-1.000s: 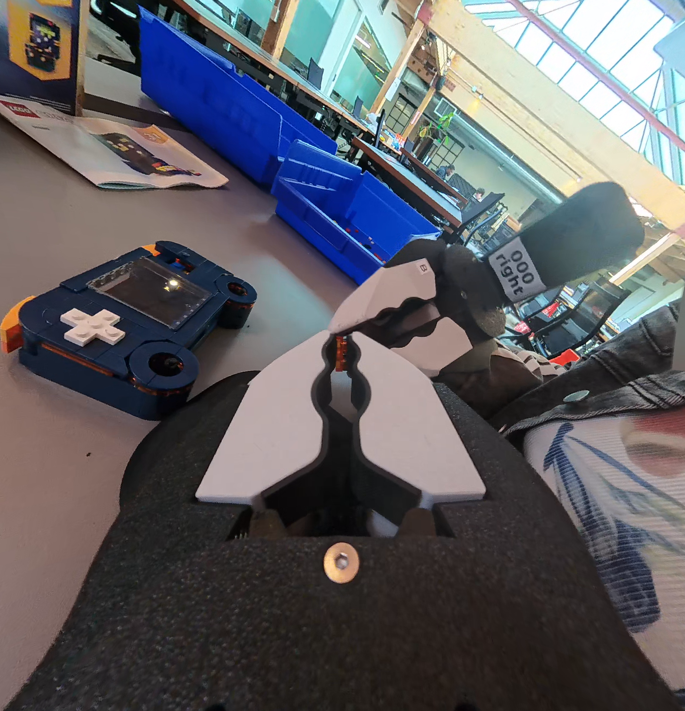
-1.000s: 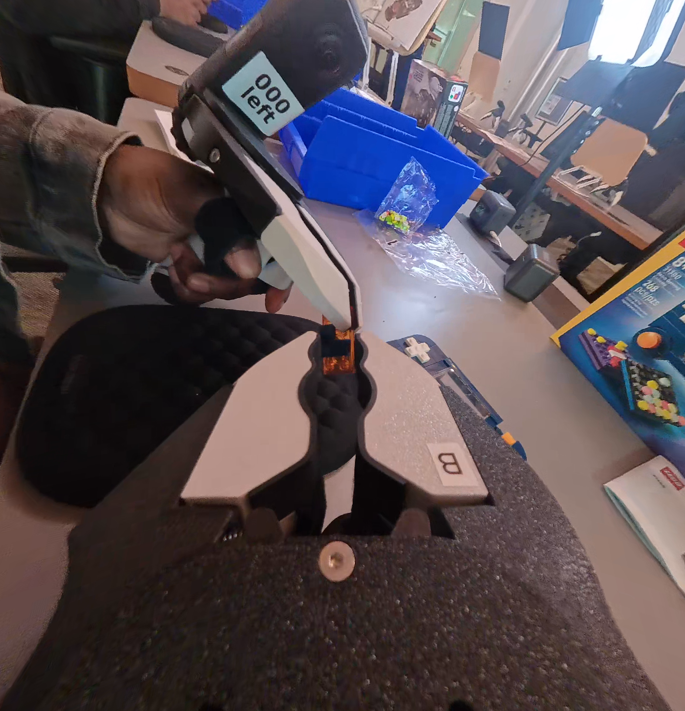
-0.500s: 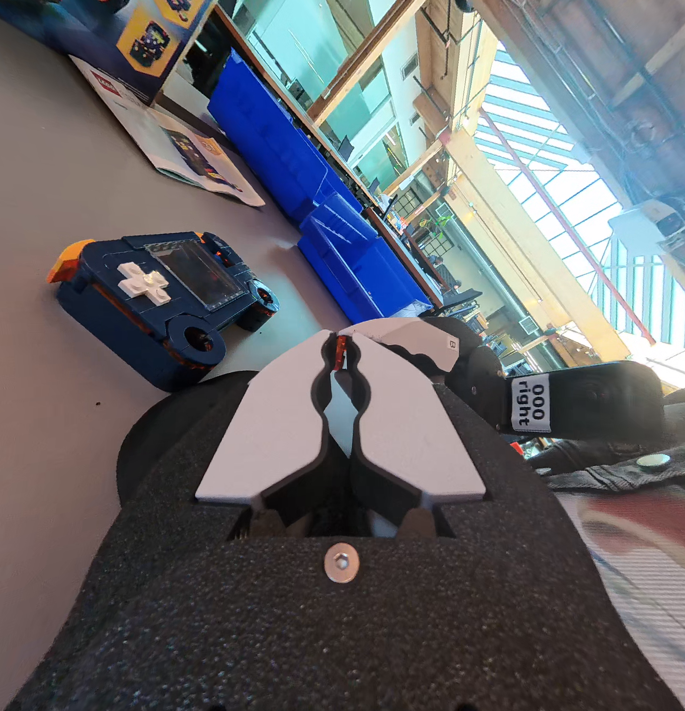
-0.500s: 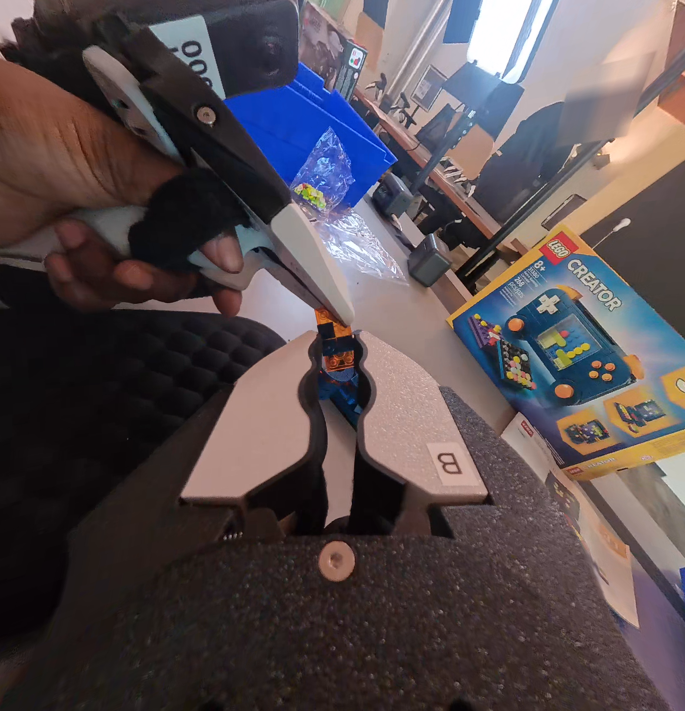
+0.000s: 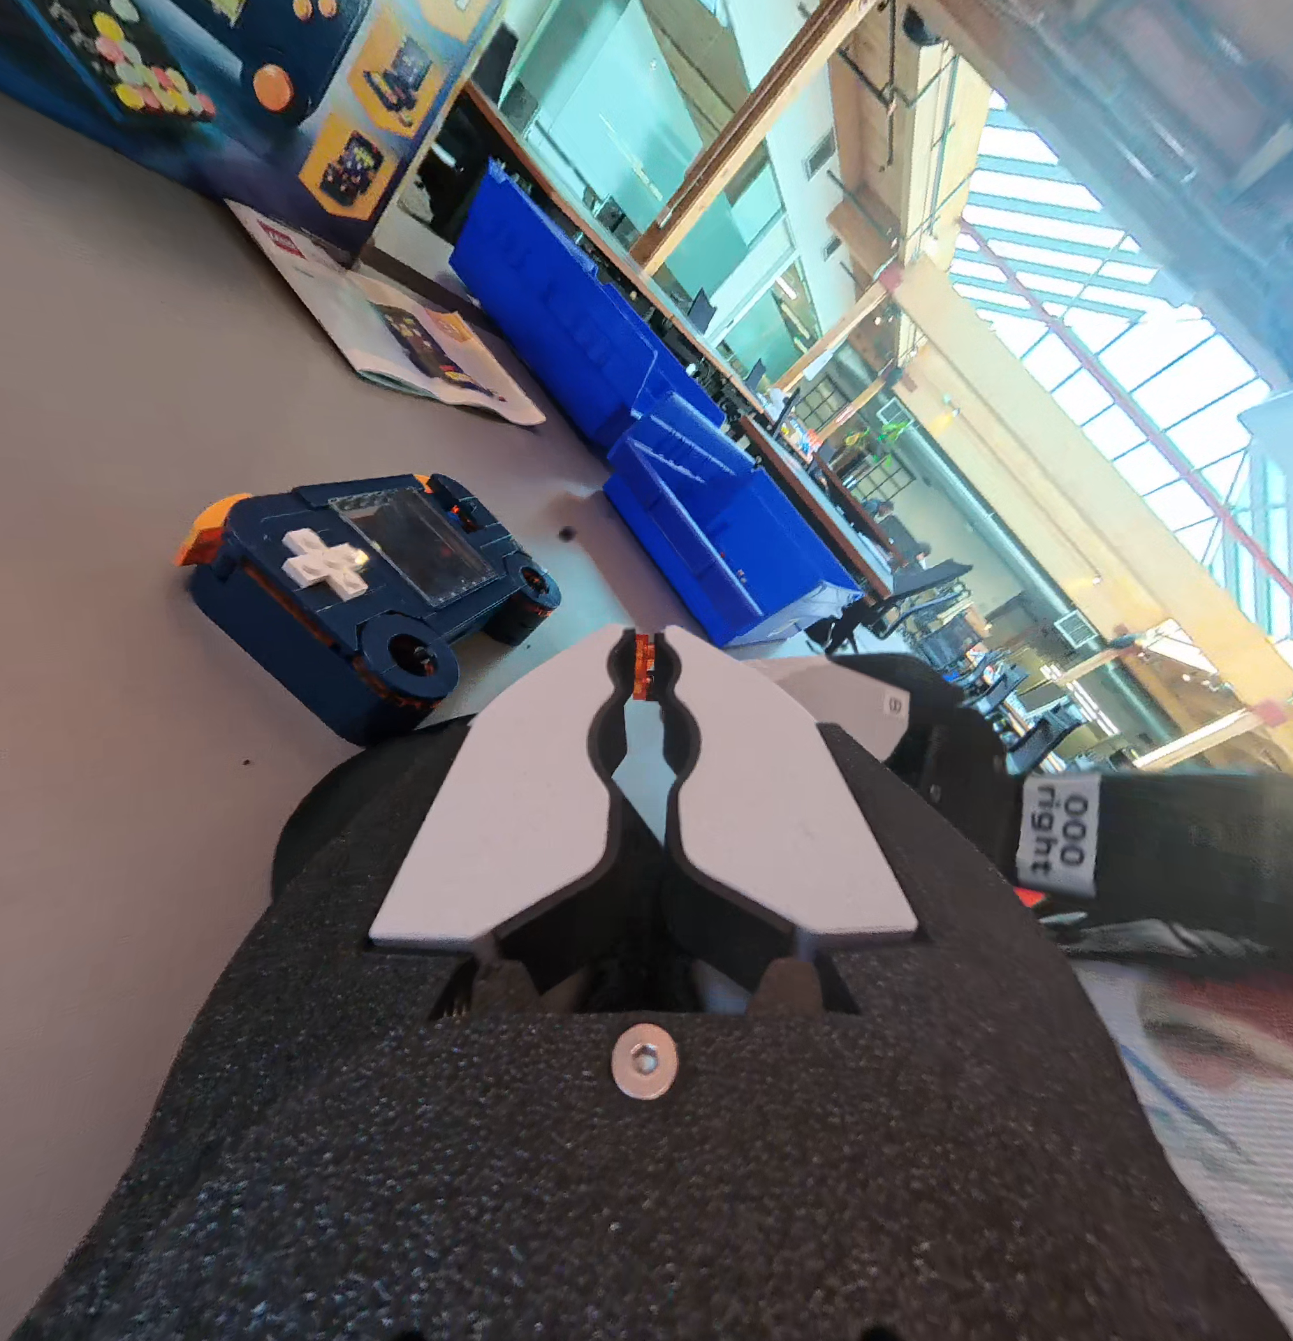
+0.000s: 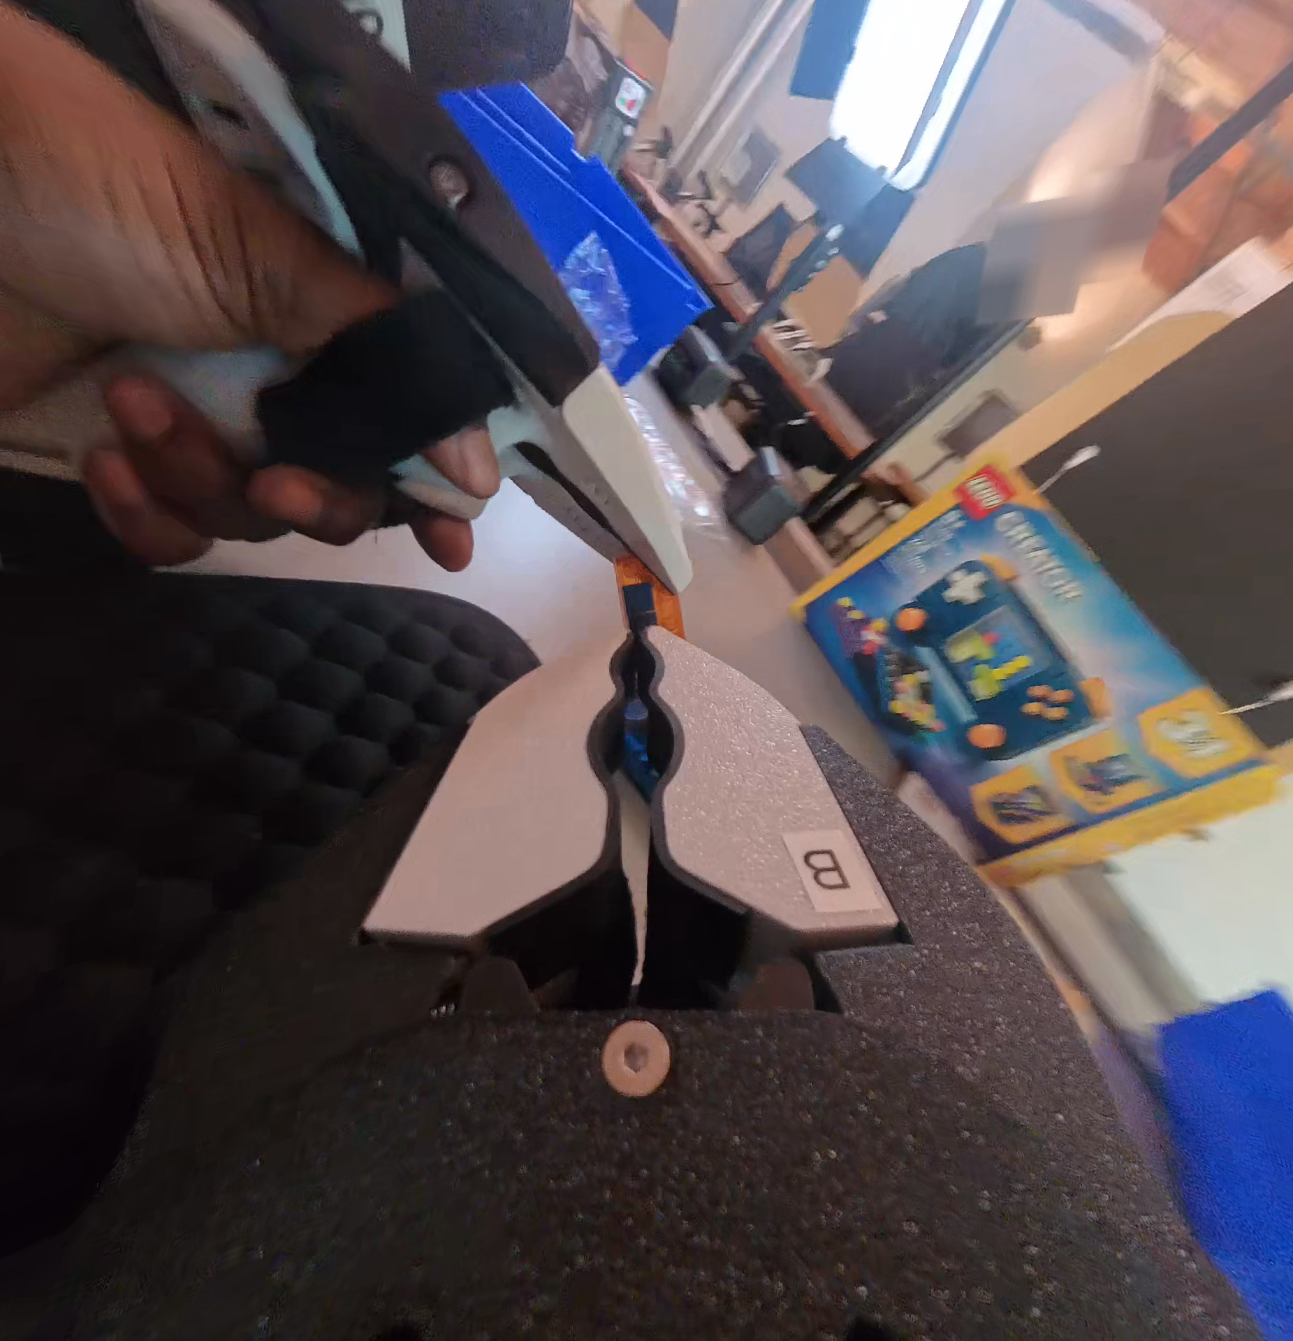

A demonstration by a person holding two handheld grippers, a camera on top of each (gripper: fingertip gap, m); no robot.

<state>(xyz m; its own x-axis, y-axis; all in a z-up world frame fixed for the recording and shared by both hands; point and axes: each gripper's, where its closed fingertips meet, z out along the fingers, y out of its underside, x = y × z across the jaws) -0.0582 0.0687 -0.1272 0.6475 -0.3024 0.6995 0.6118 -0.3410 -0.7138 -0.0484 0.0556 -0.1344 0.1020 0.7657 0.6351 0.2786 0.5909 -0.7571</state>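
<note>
Left wrist view: orange brick (image 5: 642, 675) pinched between jaws.

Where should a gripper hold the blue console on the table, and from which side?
Probably from above, across the two long side walls of the console, mid-length. It lies flat on the table, screen up; those walls look straight, while the round corner rings and orange tip might slip.
</note>
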